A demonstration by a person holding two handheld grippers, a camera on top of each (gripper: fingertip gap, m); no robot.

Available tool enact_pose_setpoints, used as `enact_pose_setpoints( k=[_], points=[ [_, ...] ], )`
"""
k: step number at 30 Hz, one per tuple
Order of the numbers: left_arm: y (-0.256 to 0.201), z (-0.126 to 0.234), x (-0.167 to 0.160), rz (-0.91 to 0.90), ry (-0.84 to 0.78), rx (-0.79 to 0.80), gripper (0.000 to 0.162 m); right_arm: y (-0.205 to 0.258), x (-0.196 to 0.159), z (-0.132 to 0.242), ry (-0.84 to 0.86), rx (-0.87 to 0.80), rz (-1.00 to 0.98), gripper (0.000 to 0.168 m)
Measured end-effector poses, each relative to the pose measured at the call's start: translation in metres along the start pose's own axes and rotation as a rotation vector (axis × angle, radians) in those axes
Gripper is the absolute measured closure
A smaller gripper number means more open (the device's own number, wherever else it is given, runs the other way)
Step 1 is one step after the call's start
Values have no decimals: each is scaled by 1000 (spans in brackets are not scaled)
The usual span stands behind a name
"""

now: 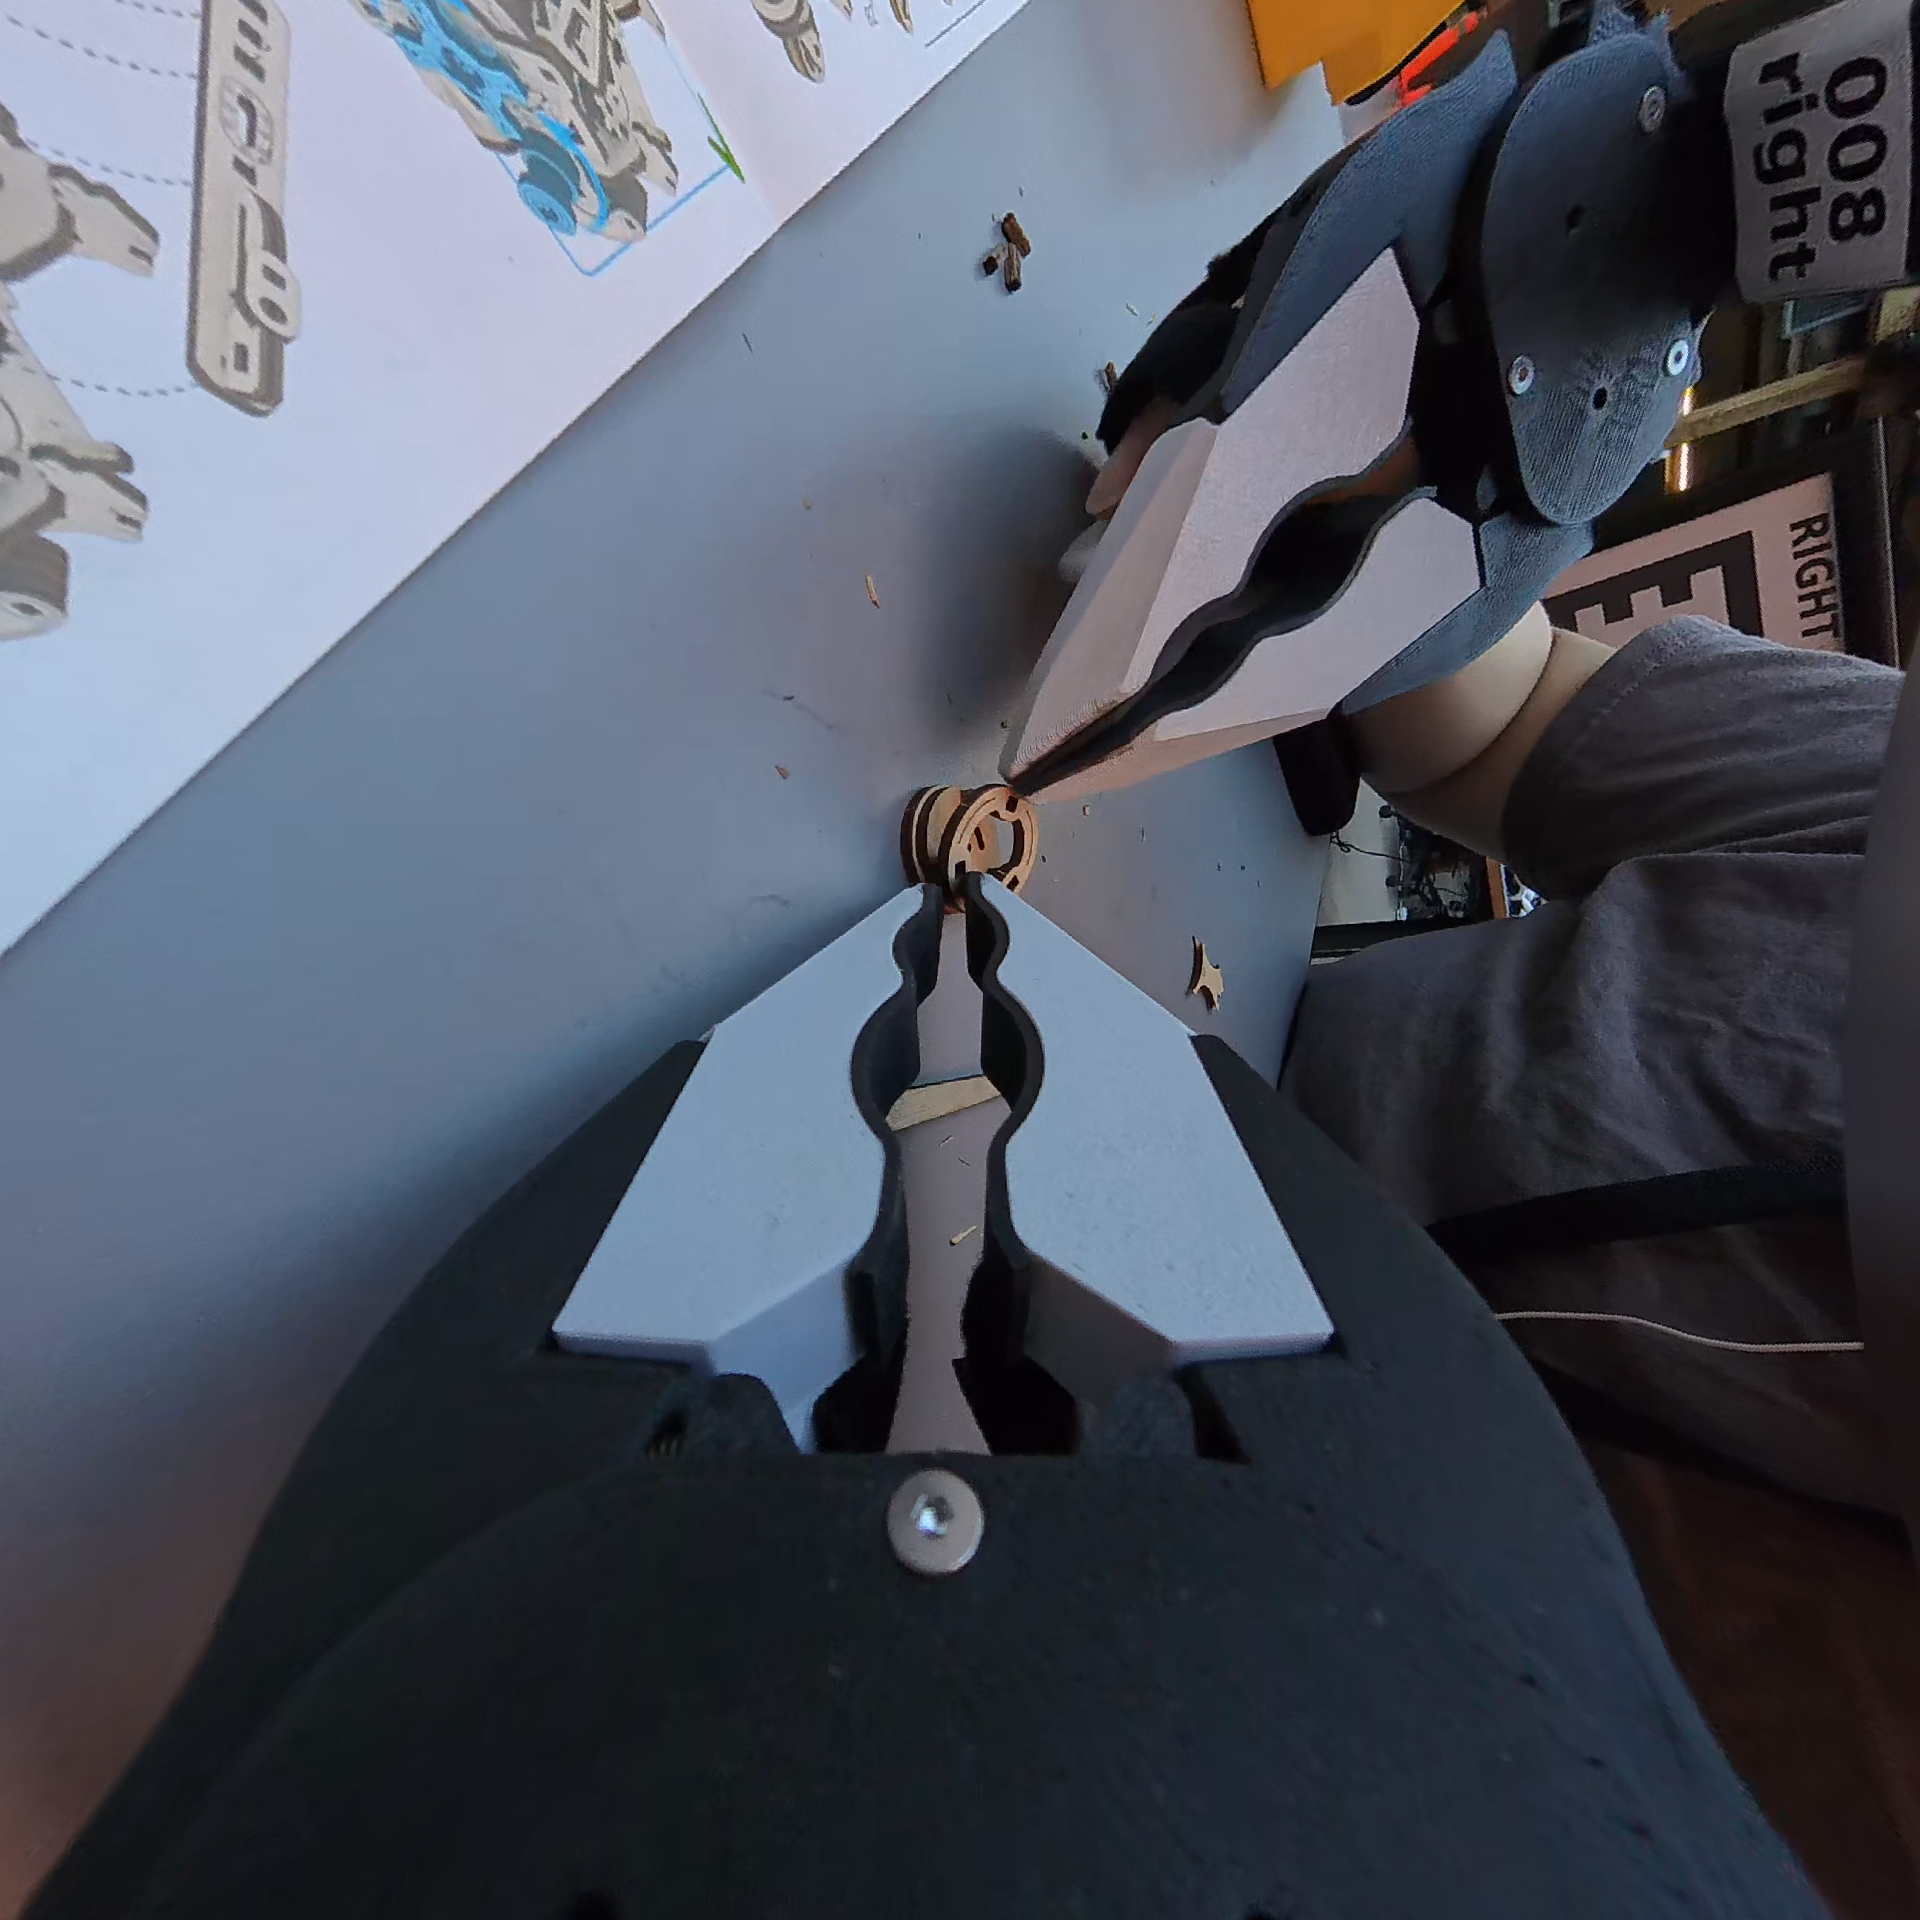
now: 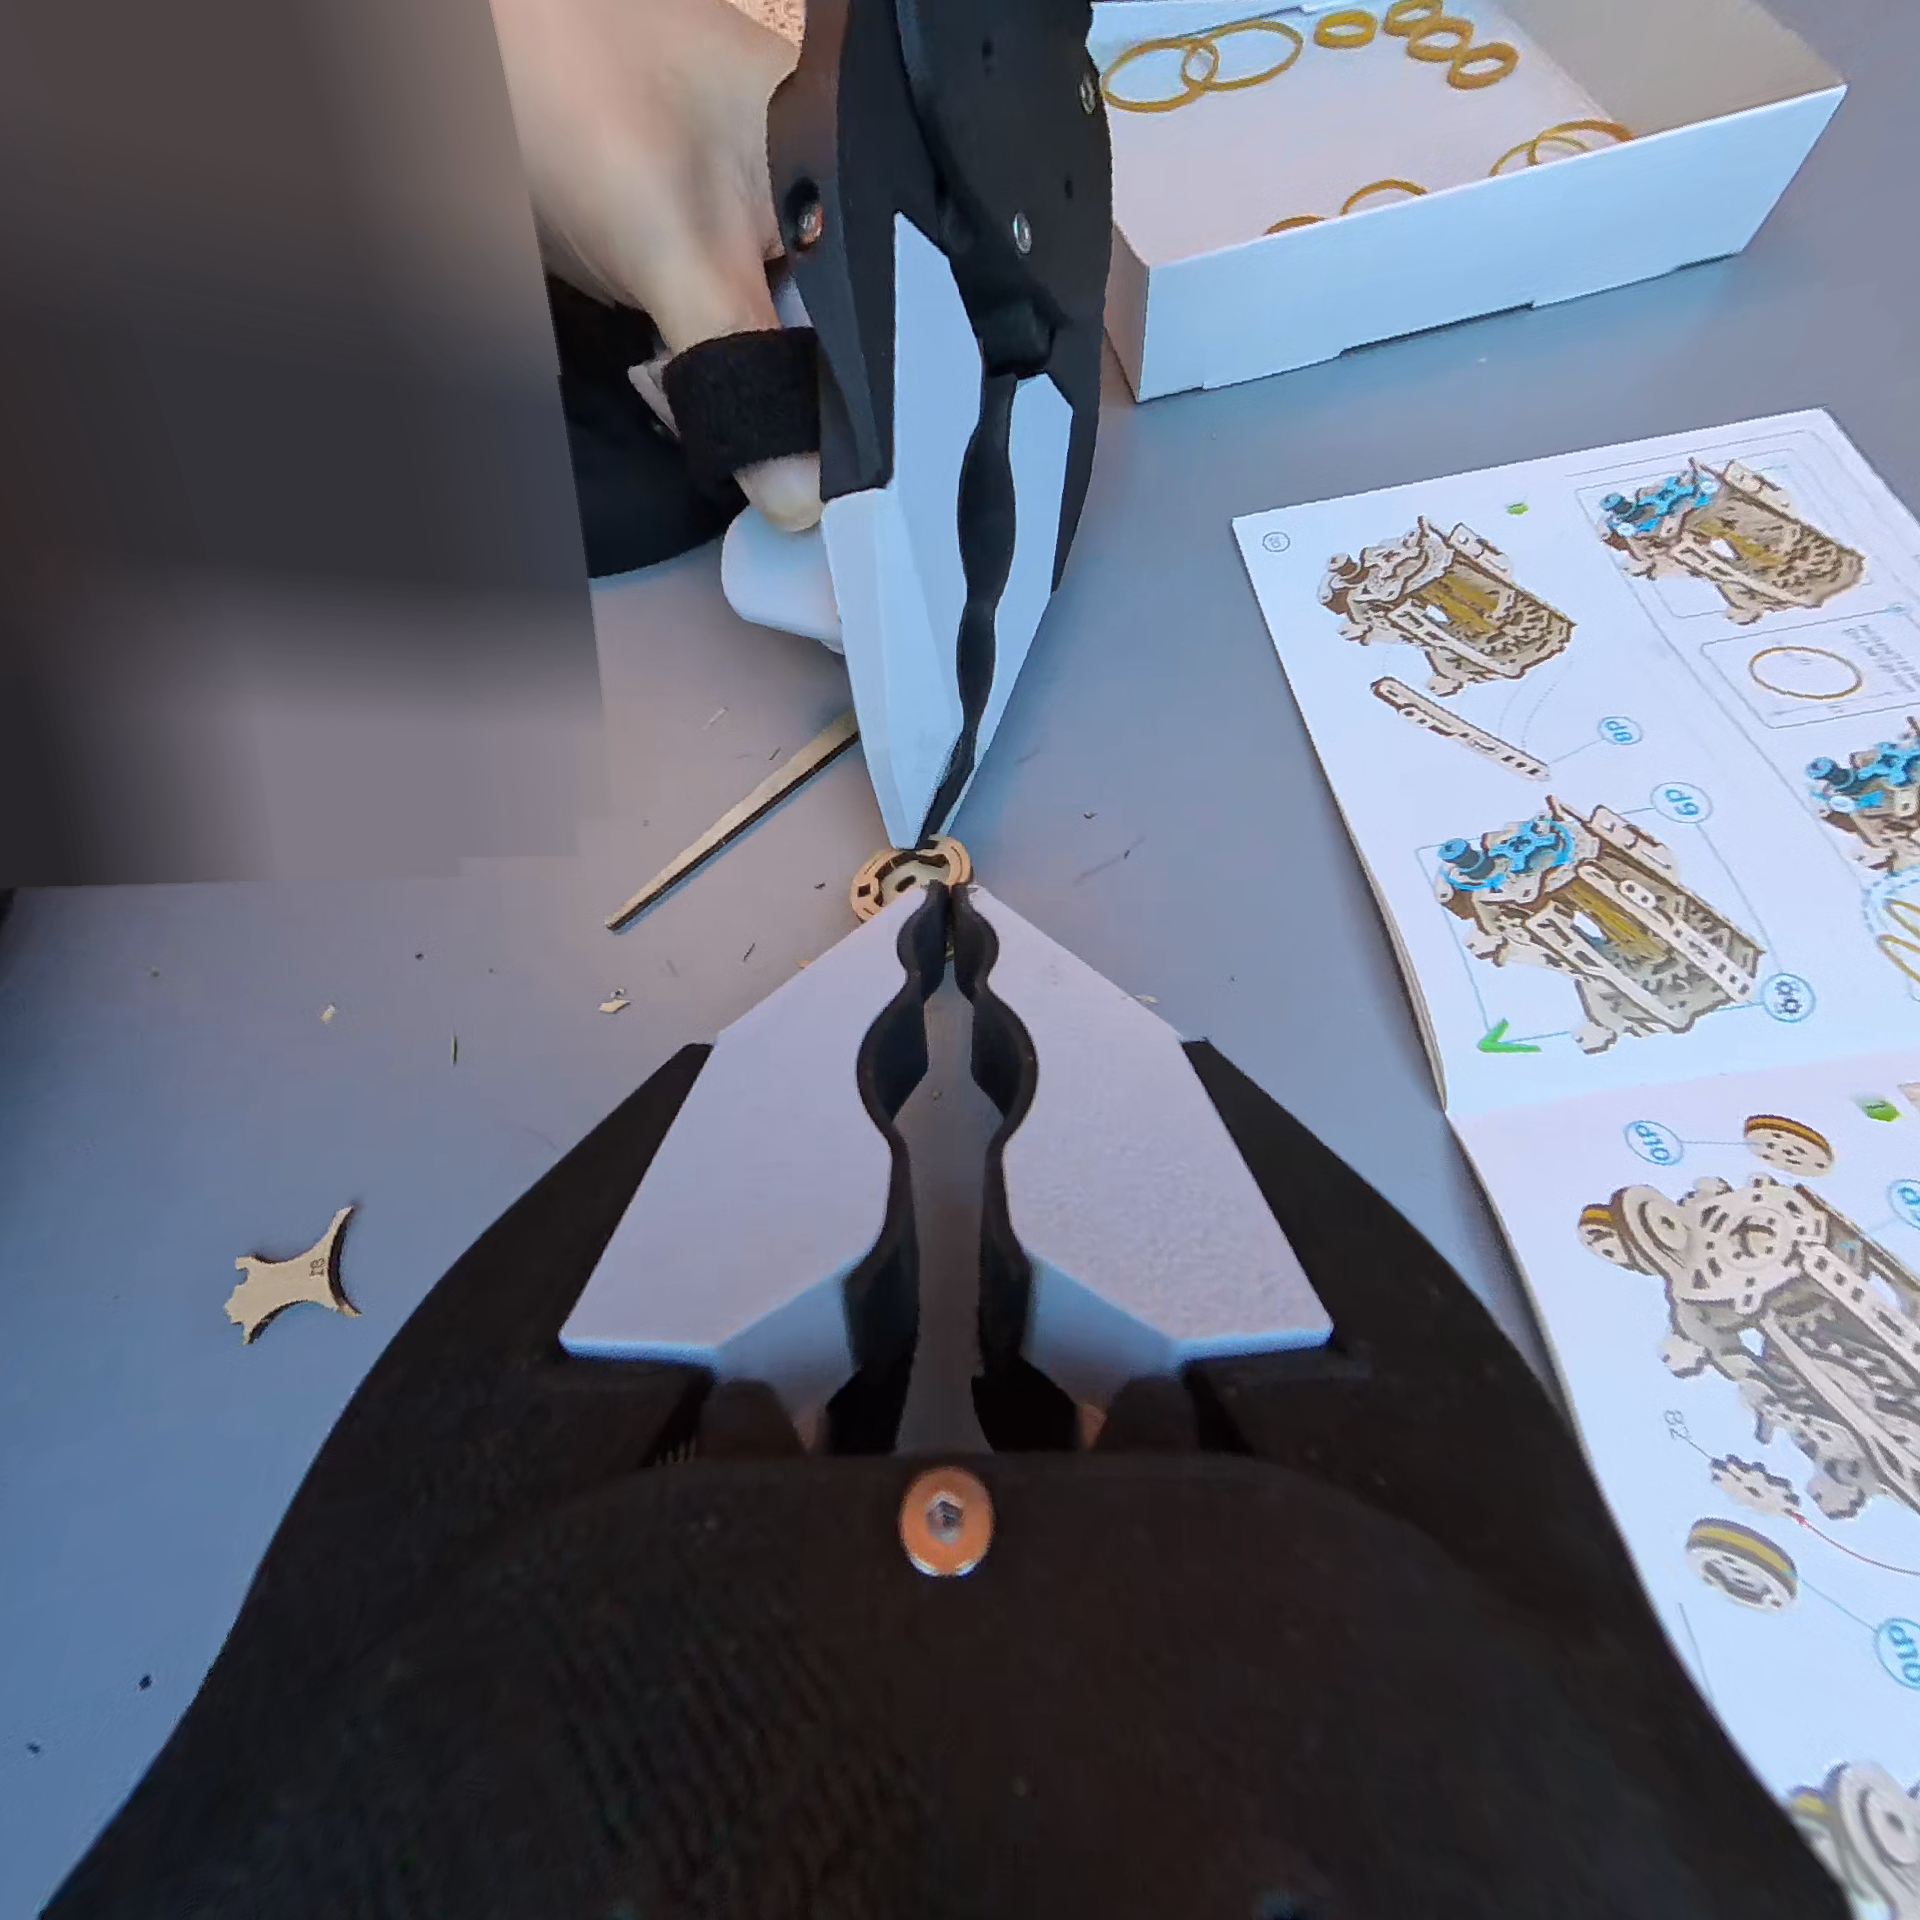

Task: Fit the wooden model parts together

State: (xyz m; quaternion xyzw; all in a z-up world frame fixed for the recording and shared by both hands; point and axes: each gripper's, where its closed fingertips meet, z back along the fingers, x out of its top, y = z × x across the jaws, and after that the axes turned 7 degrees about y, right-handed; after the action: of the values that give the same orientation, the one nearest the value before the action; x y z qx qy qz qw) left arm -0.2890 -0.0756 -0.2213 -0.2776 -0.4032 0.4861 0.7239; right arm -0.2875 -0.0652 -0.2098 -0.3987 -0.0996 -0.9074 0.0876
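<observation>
While gripped from both sides: wooden spool (image 1: 966, 847) (image 2: 910, 876), above the grey surface (image 1: 623, 727) (image 2: 208, 1091).
Left hand-held gripper (image 1: 954, 891) (image 2: 928, 831): clamped on spool.
Right hand-held gripper (image 2: 948, 902) (image 1: 1023, 781): pinching its disc rim.

Pale laser-cut wooden wheel (image 1: 968, 847) with charred edges sits pinched at the jaws' tips; matt grey worktop (image 1: 623, 727) beneath, glossy paper booklet (image 2: 1621, 790) beside.

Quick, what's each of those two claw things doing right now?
Left gripper: closed on the rim of the small wooden wheel assembly.
Right gripper: closed on the same wheel assembly, pinching its other edge.
</observation>
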Motion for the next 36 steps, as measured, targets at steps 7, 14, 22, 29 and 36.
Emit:
enact_pose_setpoints(
  k=[7,14,22,29,36],
  points=[
    [-1,0,2,-7,-14,1,159,-2,-7,-2,24,23,-34,168],
    [-2,0,0,-27,-3,15,159,-2,-6,-3,32,-5,-2,168],
    [-2,-1,0,-21,-1,0,159,-2,-6,-4,33,-15,-9,168],
    [-2,-1,0,-31,0,8,160,-2,-5,-3,13,-13,-8,168],
    [-2,-1,0,21,2,-42,160,-2,-5,-3,16,-8,7,168]
  ],
)
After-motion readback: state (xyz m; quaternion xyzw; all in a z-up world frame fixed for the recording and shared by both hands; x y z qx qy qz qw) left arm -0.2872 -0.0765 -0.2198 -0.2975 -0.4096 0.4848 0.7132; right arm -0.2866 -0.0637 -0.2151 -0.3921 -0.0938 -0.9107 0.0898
